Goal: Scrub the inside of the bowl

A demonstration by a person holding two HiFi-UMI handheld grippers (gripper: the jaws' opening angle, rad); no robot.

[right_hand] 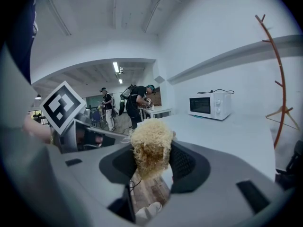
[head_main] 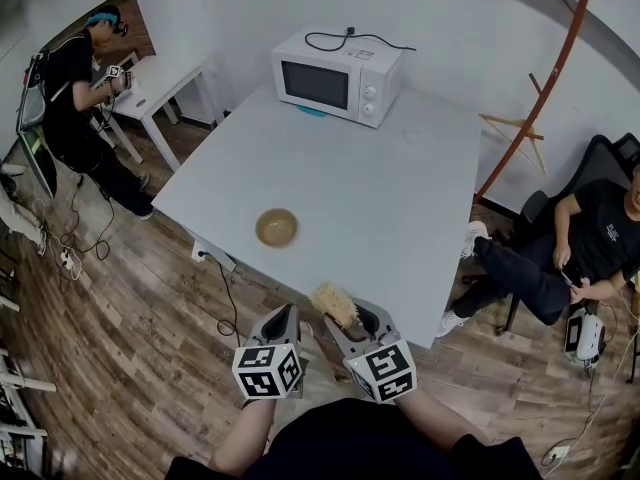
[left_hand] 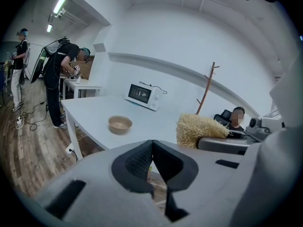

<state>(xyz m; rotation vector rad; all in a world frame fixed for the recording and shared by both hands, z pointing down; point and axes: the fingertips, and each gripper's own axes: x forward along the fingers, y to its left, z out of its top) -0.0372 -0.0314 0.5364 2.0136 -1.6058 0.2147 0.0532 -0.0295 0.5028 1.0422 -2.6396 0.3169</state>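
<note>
The right gripper (right_hand: 153, 158) is clamped on a straw-coloured scrubber (right_hand: 150, 143); the left gripper (left_hand: 151, 151) has its jaws together, empty; the tan bowl (head_main: 276, 227) sits on the white table (head_main: 400, 198), at eleven o'clock from both.

A round tan bowl (head_main: 276, 227) stands upright on the white table (head_main: 400, 168). A shaggy straw-coloured scrubber (head_main: 334, 303), clamped in the right gripper (head_main: 343, 314), is well apart from it.

One bowl (head_main: 276, 227), one scrubber (head_main: 334, 304), one microwave (head_main: 336, 77), two hand-held grippers (head_main: 283, 320) (head_main: 349, 318).
</note>
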